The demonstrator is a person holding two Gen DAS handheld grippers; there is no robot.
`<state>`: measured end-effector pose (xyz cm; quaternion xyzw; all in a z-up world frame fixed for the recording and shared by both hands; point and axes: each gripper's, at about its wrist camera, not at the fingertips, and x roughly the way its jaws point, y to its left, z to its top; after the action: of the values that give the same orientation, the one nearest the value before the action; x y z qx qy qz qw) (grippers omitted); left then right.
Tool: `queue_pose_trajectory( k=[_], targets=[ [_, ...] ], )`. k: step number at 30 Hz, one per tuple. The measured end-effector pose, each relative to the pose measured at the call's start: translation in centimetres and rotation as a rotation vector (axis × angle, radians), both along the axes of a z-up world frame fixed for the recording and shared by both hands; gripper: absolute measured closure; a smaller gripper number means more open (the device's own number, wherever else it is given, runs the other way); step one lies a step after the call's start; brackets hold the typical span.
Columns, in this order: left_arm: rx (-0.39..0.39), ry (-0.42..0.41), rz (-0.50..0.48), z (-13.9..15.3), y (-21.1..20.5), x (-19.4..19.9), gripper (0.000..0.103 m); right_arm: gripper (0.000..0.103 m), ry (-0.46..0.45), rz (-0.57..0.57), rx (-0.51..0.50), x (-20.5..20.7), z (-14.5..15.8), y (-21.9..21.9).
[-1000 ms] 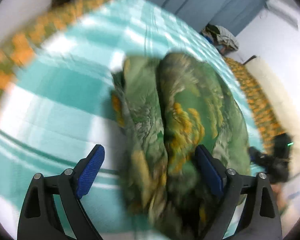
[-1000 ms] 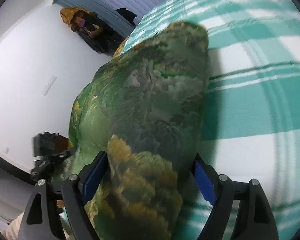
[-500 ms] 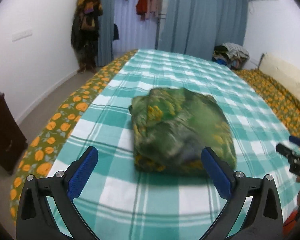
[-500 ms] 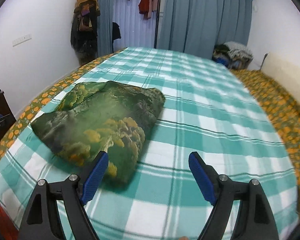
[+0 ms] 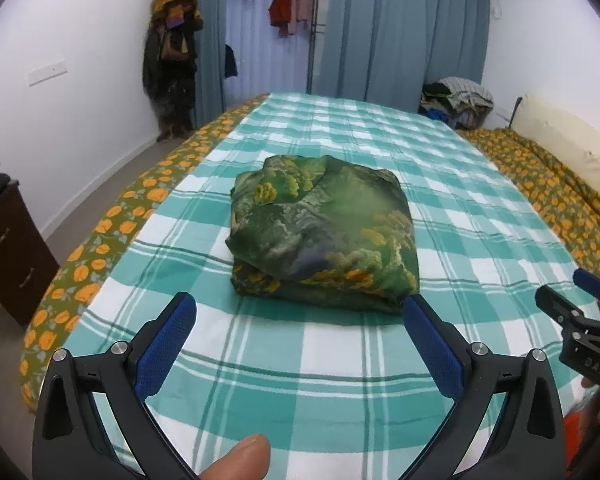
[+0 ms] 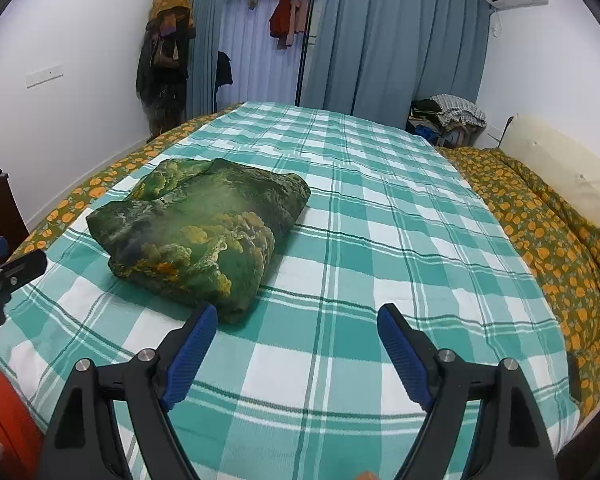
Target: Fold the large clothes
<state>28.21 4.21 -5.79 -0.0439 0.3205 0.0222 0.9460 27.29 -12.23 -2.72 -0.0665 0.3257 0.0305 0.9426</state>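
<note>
The left gripper [image 5: 298, 330] has its two blue-padded jaws spread wide with nothing between them, held over the near edge of the bed [image 5: 340, 360]. The right gripper [image 6: 296, 334] also has its two jaws apart and empty, above the same near edge. One folded green garment [image 5: 324, 232], printed with yellow-orange patches, lies as a thick square bundle on the teal-and-white checked sheet [image 6: 380, 220], nearer the bed's left edge than its right, clear of both grippers. One fingertip [image 5: 236, 458] shows at the bottom of the left view. An orange-flowered cover [image 5: 112, 240] runs along the left edge, and another stretch [image 6: 540, 224] lies along the right edge.
</note>
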Motion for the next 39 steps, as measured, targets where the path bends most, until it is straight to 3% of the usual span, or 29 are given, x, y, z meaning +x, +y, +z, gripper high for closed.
queue_pose_trajectory(
  k=[6, 11, 21, 39],
  targets=[
    [-0.011, -0.026, -0.028, 1.2, -1.0, -2.0, 0.000, 0.019, -0.044, -0.026, 0.040, -1.8, 0.3, -1.2],
    [0.057, -0.023, 0.005, 1.5, -1.7, -2.6, 0.000, 0.019, -0.034, -0.024, 0.014, -2.0, 0.0, -0.7],
    [0.038, 0.023, 0.050, 1.7, -1.3, -3.2, 0.000, 0.019, 0.016, 0.004, 0.003, -2.3, 0.0, 0.6],
    [0.120, 0.076, 0.046, 2.1, -1.8, -4.1, 0.000, 0.019, 0.031, 0.046, 0.028, -3.4, 1.3, 2.0]
  ],
)
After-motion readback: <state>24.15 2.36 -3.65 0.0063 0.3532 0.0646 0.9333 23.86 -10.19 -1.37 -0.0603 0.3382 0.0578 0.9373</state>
